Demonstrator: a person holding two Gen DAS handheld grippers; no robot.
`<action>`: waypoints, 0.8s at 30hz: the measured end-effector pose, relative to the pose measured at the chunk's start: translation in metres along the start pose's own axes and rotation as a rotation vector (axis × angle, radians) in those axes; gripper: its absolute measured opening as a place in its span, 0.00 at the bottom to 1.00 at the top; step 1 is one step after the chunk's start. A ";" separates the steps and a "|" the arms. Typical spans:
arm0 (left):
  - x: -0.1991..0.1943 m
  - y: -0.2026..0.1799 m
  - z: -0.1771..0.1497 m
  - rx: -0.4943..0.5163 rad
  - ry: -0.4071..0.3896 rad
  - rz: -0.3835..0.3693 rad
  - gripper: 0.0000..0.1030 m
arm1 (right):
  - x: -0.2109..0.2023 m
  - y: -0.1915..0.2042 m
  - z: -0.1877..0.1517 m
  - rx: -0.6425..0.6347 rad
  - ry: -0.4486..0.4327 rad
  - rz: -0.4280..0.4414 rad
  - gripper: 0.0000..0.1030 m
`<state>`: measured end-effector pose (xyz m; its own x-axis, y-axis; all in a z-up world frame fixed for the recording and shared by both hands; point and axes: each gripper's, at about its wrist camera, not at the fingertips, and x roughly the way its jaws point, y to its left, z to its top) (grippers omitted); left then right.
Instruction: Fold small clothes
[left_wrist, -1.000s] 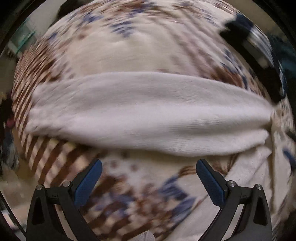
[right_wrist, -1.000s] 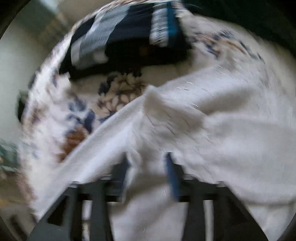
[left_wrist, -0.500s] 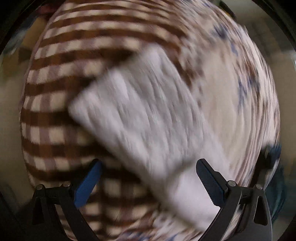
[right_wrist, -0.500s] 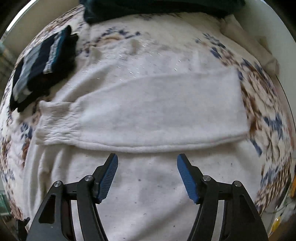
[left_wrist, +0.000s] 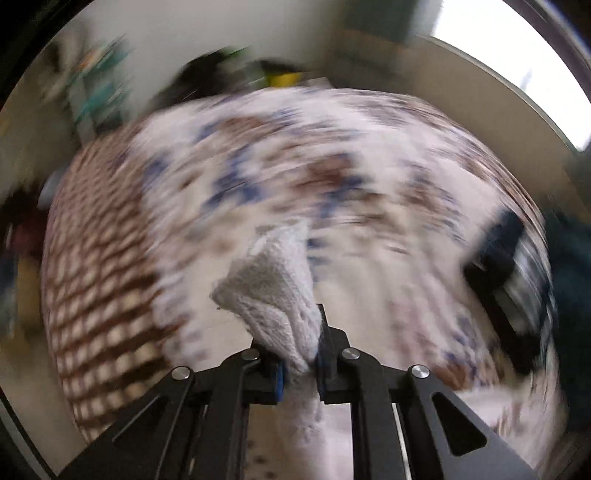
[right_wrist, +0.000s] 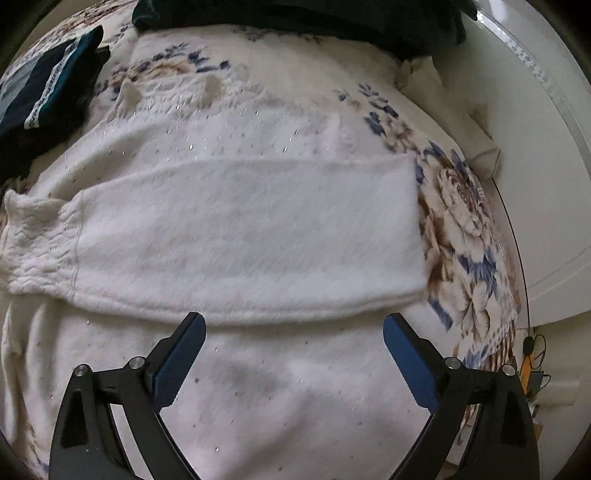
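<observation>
Sleeve cuff in left claw, fold across the body next

Left claw (left_wrist: 299, 363): jaws just closed, now pinching the ribbed cuff (left_wrist: 269, 291) of a white knitted sleeve. Cuff bunched between the pads and poking up past the fingertips, lifted clear of the flowered bed cover (left_wrist: 258, 166). Rest of that sleeve trailing down under the claw and out of sight. Heavy blur in this view, so no telling how much cloth hangs free.

Right claw (right_wrist: 293, 354): jaws just opened, now spread wide with nothing between them, hovering over the lower body of the white sweater (right_wrist: 258, 398). Sweater spread flat on the bed, with the other sleeve (right_wrist: 240, 236) already folded across it. Long axis of that sleeve running crosswise to the claw, its near edge just beyond the fingertips and its own cuff at the left end.

Key relation, as a judgement: held cuff on the left hand's side, target across the sweater's body and parallel to the sleeve already laid. Left claw therefore the one placed to carry it over; right claw free, close above the cloth, well placed to pin or smooth the body.

Dark folded garment (right_wrist: 40, 85) near the sweater's far left corner, apart from it and clear of the likely path.
</observation>
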<state>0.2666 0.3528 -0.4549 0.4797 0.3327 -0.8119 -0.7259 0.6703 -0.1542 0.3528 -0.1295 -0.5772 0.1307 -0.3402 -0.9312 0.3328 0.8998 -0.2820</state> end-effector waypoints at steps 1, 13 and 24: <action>-0.003 -0.018 0.001 0.053 -0.009 -0.008 0.09 | 0.000 -0.002 0.001 0.002 -0.001 0.001 0.96; -0.089 -0.276 -0.094 0.545 0.003 -0.336 0.09 | 0.034 -0.075 0.000 0.130 0.077 0.158 0.96; -0.077 -0.418 -0.237 0.758 0.271 -0.492 0.17 | 0.069 -0.161 0.015 0.252 0.153 0.275 0.96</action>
<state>0.4167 -0.1104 -0.4613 0.4466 -0.2045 -0.8710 0.0876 0.9788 -0.1849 0.3225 -0.3022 -0.5924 0.1122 -0.0345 -0.9931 0.5259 0.8500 0.0299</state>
